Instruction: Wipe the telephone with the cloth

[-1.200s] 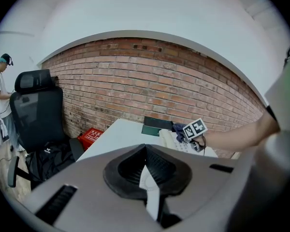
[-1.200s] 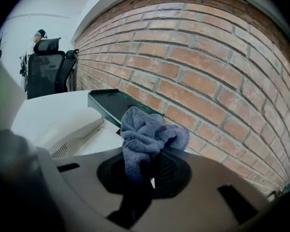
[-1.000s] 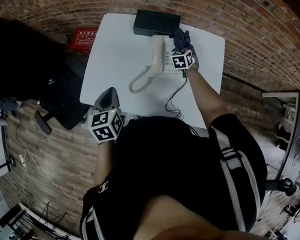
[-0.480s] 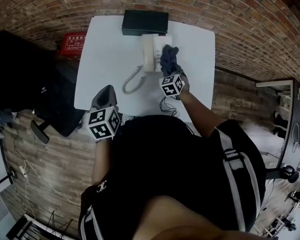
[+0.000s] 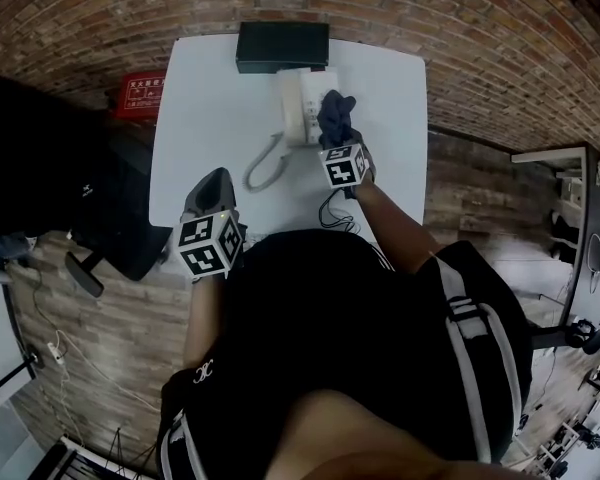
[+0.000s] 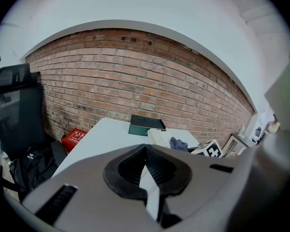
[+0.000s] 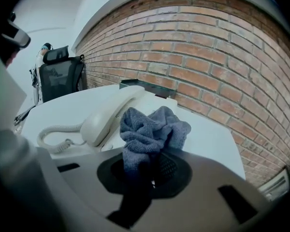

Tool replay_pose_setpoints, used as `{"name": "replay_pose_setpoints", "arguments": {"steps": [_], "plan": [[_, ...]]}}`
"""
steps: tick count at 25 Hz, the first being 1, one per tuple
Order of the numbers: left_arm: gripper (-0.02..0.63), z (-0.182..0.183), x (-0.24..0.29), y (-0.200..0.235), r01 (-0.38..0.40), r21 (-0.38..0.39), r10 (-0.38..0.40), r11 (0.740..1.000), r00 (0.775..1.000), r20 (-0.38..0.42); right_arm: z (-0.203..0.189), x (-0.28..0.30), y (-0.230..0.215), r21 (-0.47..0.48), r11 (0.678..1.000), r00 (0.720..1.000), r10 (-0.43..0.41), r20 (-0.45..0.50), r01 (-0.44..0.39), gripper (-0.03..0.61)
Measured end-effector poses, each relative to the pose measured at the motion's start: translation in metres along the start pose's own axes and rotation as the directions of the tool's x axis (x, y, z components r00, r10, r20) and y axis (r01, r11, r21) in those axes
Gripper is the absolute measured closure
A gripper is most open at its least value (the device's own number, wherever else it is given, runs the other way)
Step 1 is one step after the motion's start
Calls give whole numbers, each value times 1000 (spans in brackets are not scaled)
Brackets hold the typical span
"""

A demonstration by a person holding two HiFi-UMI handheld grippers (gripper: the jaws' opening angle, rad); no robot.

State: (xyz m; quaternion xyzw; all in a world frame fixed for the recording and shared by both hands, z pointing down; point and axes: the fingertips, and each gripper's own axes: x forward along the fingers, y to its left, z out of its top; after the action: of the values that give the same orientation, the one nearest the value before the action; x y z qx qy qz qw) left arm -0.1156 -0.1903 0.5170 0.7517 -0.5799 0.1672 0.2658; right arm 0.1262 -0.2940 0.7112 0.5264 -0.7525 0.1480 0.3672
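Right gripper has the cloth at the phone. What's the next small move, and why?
Probably lower the cloth onto the telephone and sweep it toward the handset. The right gripper is shut on the bunched cloth, which hangs over the telephone beside the cradled handset; I can't tell if it touches yet.

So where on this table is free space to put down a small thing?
The widest bare patch is the table's left part, between its left edge and the telephone with its coiled cord. A narrower strip lies between the telephone and the right edge. Crowded at the far middle: black box, telephone, cloth and right gripper.
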Motion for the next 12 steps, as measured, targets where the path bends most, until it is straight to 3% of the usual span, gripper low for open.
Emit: {"name": "replay_pose_setpoints", "arguments": {"steps": [12], "plan": [[614, -1, -3, 11, -20, 2, 20, 1000, 1000, -2, 58, 39, -41, 108, 992, 995, -75, 60, 69, 546]]}}
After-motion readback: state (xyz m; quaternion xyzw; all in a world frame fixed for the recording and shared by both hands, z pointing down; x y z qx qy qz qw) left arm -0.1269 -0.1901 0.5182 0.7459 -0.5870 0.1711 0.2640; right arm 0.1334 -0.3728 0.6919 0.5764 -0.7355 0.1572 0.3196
